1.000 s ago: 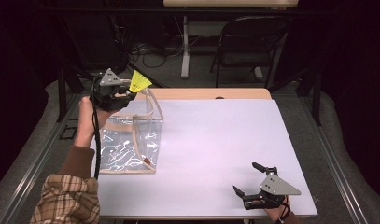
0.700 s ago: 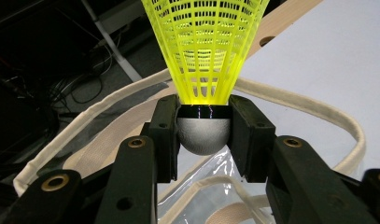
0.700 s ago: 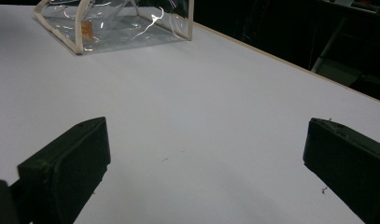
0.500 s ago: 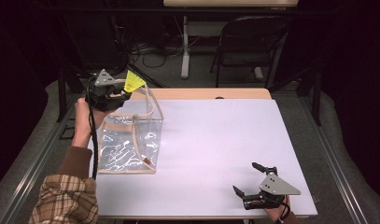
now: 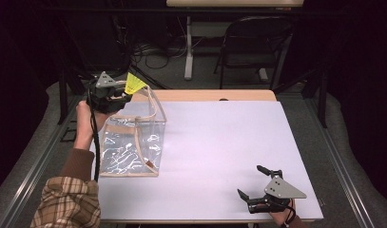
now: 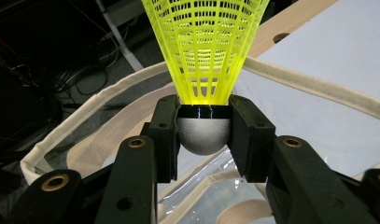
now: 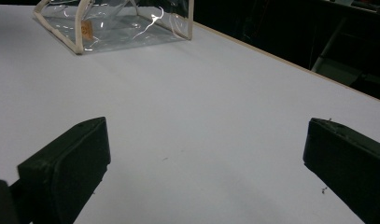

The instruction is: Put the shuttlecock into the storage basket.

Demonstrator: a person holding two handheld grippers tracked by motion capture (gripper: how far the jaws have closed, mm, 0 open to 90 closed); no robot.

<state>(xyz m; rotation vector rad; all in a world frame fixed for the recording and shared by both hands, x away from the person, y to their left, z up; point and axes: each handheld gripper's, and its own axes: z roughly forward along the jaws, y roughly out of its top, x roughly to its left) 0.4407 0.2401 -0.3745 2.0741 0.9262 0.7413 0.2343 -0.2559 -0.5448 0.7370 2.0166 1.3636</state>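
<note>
The yellow plastic mesh shuttlecock was held by its grey rounded cork base between the jaws of the left gripper, which were clamped on either side of it. In the high view, the left gripper was seen in the upper left of the frame, above the far rim of the clear plastic bag with beige fabric trim. Compared with the views of a second before, the gripper and shuttlecock had been carried a little towards the left edge of the frame, away from the bag's open mouth. From this it was judged that the shuttlecock had been lifted out rather than put in. The right gripper had been left at the lower right on the white table top, its jaws wide apart with nothing between them.
</note>
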